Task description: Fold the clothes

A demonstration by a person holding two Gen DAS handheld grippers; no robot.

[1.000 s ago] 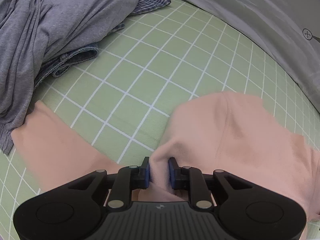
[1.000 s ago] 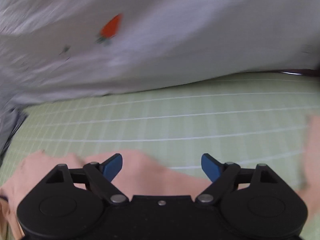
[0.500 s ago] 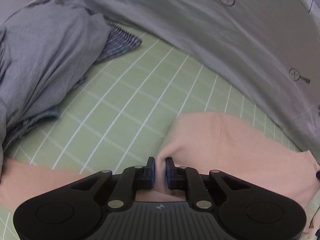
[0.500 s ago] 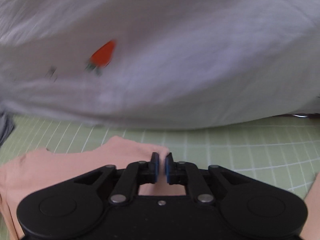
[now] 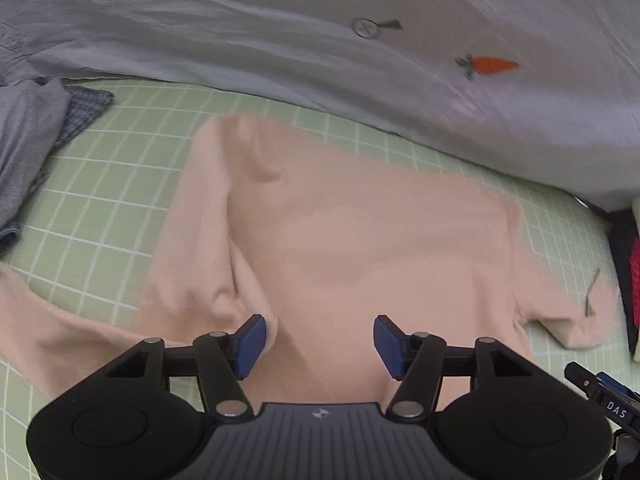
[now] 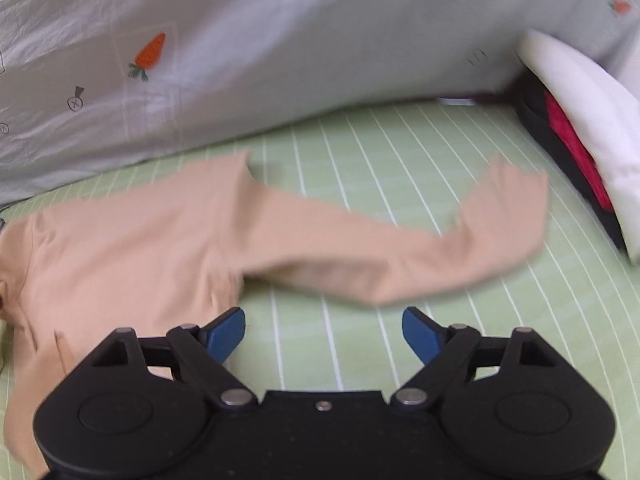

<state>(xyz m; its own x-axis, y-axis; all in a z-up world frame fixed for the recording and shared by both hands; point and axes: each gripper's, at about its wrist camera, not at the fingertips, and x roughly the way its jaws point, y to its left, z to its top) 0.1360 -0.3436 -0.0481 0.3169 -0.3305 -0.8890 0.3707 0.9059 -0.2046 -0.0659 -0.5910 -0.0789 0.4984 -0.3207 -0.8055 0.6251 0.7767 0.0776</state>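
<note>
I see the bed (image 5: 120, 168) in green checked sheet, with a grey duvet (image 5: 320, 40) heaped along its far edge. The peach top (image 5: 360, 248) lies spread flat mid-bed, one sleeve (image 6: 400, 264) stretched toward the bed's right edge. My left gripper (image 5: 319, 346) hangs over the top's body, jaws opening, both pads clear of the cloth. My right gripper (image 6: 323, 334) is opening wide over bare sheet just beside the sleeve, holding nothing.
</note>
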